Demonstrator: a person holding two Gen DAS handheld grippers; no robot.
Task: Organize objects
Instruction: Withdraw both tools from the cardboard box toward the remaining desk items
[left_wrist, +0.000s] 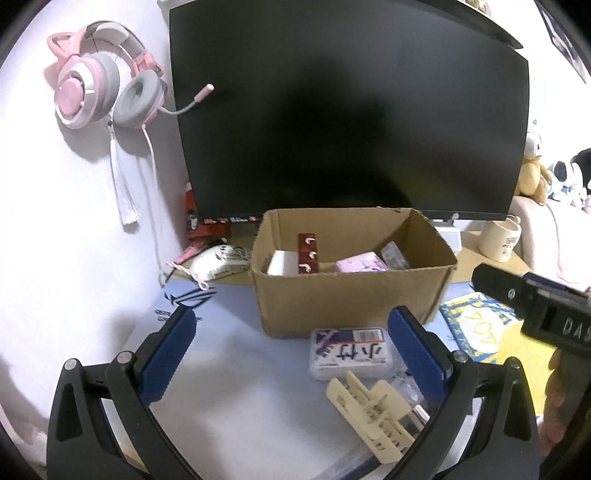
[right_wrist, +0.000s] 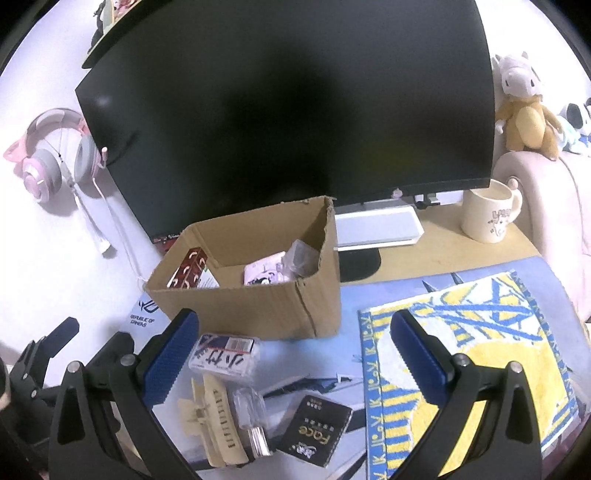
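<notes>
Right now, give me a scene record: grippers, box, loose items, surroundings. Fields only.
left gripper: open, empty, over the desk mat
right gripper: open, empty
cardboard box: open top, upright on the mat, in front of the monitor
box contents: red pack, pink pack, clear bag
loose items in front of box: tissue pack, cream hair claw, small clear bag, black packet
towel: yellow and blue, flat, right of box
mug: upright, back right

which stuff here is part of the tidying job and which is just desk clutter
Job things:
cardboard box
clear labelled case
cream hair claw
black packet
small clear item

Just lying about:
monitor
pink headset
mug
plush toy
yellow towel
</notes>
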